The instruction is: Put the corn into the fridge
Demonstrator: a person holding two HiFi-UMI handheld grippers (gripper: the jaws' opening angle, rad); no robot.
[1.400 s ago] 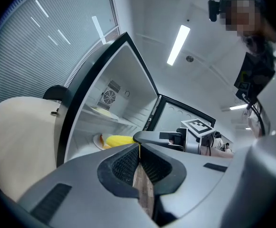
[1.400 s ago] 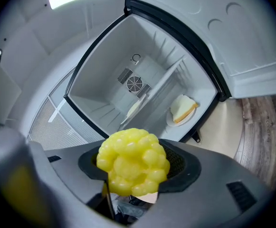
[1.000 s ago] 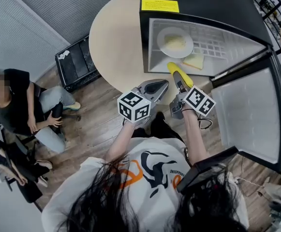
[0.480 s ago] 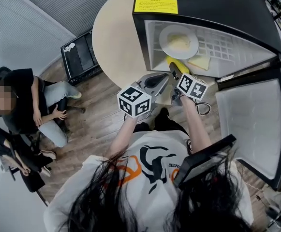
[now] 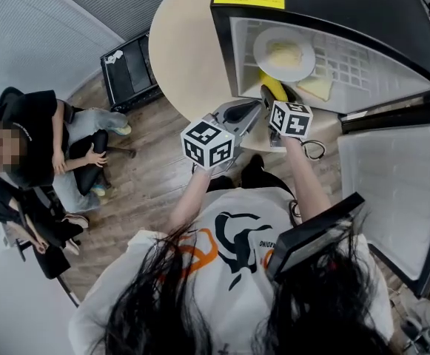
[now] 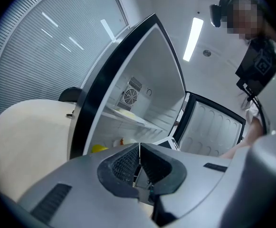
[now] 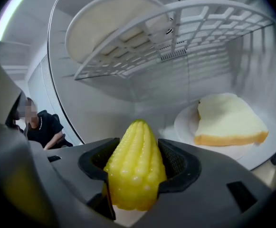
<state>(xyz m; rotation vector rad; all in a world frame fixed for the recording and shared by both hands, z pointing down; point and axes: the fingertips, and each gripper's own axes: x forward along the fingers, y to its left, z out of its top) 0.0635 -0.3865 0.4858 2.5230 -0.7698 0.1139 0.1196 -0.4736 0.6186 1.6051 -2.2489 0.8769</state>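
A yellow corn cob (image 7: pixel 135 167) sits clamped between the jaws of my right gripper (image 7: pixel 137 175), tip pointing into the open fridge (image 5: pixel 226 43). In the head view the corn (image 5: pixel 272 89) reaches over the fridge's lower floor, below the wire shelf (image 5: pixel 355 54). My left gripper (image 5: pixel 233 118) hovers outside the fridge mouth at the table edge, jaws closed together on nothing (image 6: pixel 138 163). The fridge door (image 5: pixel 392 191) stands swung open to the right.
A slice of bread (image 7: pixel 228 120) lies on a small plate (image 7: pixel 187 127) on the fridge floor, right of the corn. A white plate (image 5: pixel 283 52) with food rests on the wire shelf. The fridge stands on a round beige table (image 5: pixel 181 43). A seated person (image 5: pixel 37 146) is at left.
My right gripper has carried the corn forward from the table edge into the fridge's lower compartment. The left gripper stayed near the fridge mouth.
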